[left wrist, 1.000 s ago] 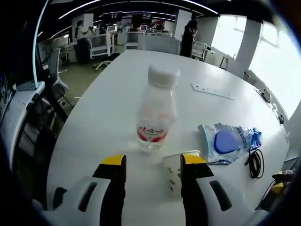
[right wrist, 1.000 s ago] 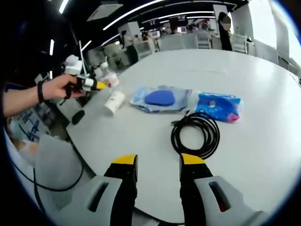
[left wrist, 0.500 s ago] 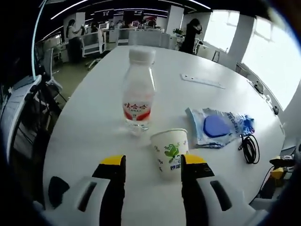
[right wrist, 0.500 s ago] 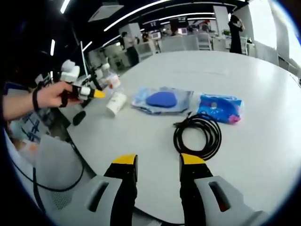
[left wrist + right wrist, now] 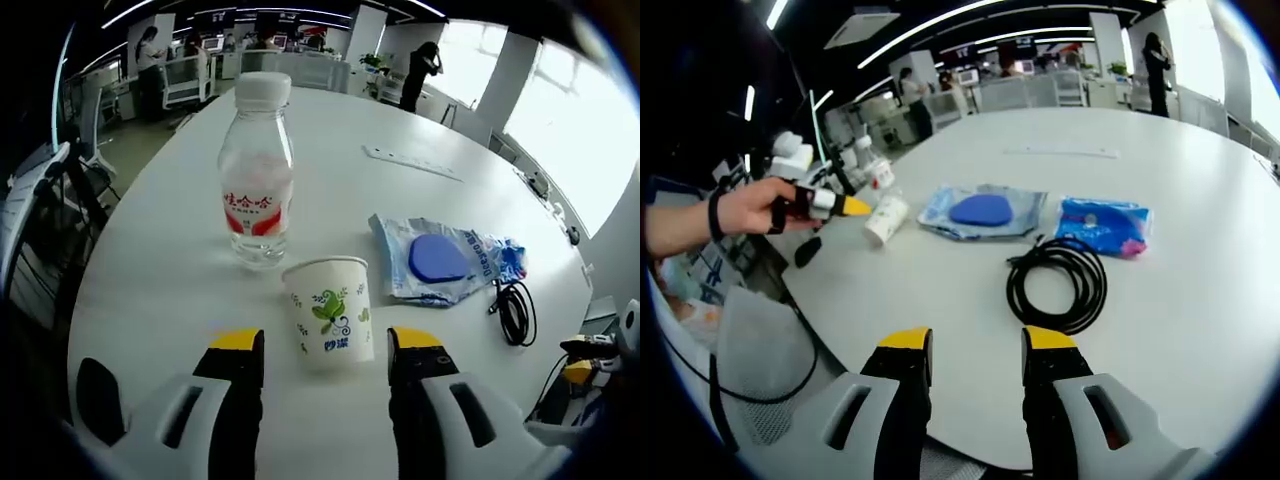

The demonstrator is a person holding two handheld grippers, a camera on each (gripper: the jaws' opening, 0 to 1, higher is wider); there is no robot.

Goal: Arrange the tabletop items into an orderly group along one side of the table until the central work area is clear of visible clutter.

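A white paper cup with a green leaf print stands upright just ahead of my open left gripper, centred in the gap between its jaws. Behind the cup stands a clear water bottle with a red label and white cap. To the right lie a blue plastic pouch with a round blue pad and a coiled black cable. In the right gripper view my right gripper is open above bare table, with the cable coil just beyond it. A hand holds the left gripper beside the cup.
A blue printed packet lies right of the pouch. A white power strip lies farther back on the white oval table. Office chairs and dangling cables stand close to the near table edge. People stand at desks far behind.
The left gripper has drawn back and shifted sideways, so the cup now sits centred between its jaws instead of beside the right jaw. The right gripper view is almost unchanged.
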